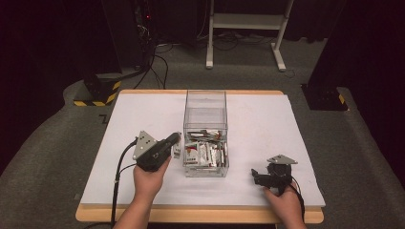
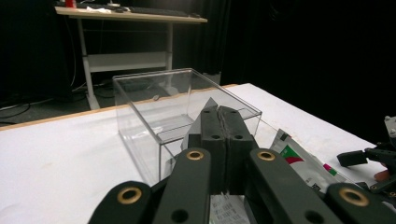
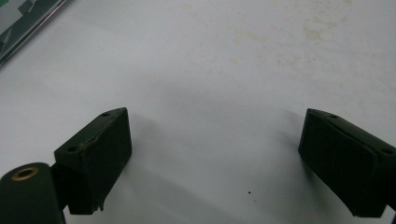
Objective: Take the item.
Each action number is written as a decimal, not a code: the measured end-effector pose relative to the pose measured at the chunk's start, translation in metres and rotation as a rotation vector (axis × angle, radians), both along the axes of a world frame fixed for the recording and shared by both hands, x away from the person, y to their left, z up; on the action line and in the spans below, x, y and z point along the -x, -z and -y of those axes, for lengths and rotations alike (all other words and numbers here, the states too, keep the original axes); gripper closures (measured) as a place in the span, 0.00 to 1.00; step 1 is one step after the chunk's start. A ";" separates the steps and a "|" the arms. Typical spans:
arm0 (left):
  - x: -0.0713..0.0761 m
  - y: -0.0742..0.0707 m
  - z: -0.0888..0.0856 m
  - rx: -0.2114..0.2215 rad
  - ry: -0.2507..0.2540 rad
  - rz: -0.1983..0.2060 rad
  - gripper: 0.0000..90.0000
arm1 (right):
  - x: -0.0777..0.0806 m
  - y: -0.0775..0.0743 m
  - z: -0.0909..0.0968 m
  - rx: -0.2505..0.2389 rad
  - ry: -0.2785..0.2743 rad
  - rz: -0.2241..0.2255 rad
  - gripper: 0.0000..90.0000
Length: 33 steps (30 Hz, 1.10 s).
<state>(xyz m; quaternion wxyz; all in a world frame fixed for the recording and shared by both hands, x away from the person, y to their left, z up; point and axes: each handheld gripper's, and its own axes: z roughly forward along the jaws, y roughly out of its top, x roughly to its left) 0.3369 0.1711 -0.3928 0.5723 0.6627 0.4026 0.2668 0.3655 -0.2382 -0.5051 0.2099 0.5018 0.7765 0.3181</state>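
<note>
Clear plastic box (image 1: pixel 205 114) faces my left hand-held gripper (image 1: pixel 175 139), clamped on a sachet (image 1: pixel 177 151); my right hand-held gripper (image 1: pixel 255 175) gapes over the desk (image 1: pixel 267 124).

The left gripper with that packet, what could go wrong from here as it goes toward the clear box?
1. The left gripper pinches a packet by a thin edge, so it might slip out before reaching the clear box.
2. The gripper sits beside the box's near-left wall; pushing in could nudge the light box across the table.
3. The packets already inside are piled high, so another may spill over.
</note>
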 end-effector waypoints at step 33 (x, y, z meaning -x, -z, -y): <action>0.002 0.028 -0.062 -0.044 -0.108 -0.057 0.99 | 0.000 0.000 0.000 0.002 -0.001 0.002 0.10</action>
